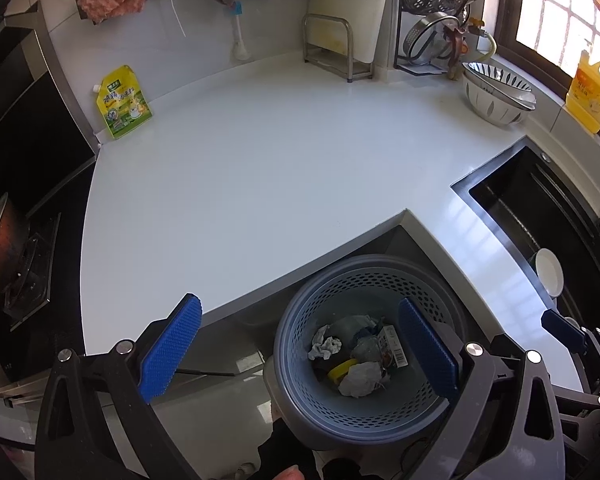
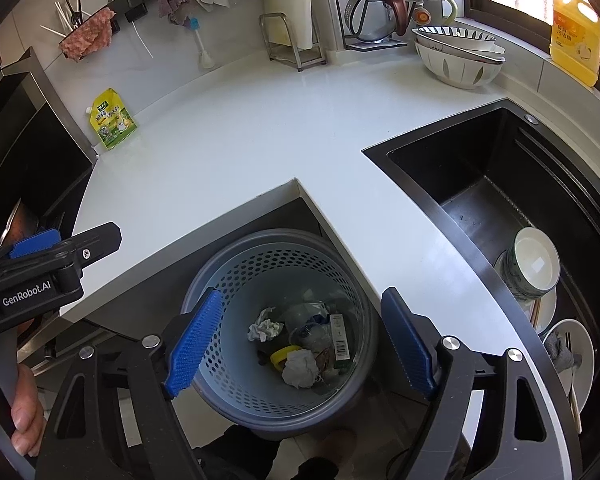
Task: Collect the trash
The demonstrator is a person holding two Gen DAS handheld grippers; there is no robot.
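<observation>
A blue perforated waste basket (image 1: 340, 288) stands on the floor in the notch of the white counter (image 1: 260, 160). It holds crumpled tissues (image 1: 360, 378), a small carton (image 1: 392, 346), a yellow piece and plastic scraps. It also shows in the right wrist view (image 2: 260, 268), with tissue (image 2: 300, 368) inside. My left gripper (image 1: 300, 348) is open and empty above the basket's left side. My right gripper (image 2: 300, 336) is open and empty directly over the basket. The right gripper shows at the left view's right edge (image 1: 564, 328).
A yellow-green pouch (image 1: 124, 102) leans on the back wall. Stacked bowls (image 1: 496, 96) and a yellow detergent jug (image 1: 592, 96) stand at the back right. A black sink (image 2: 500, 208) with dishes (image 2: 532, 268) lies right. A stove with a pan (image 1: 4, 248) is at left.
</observation>
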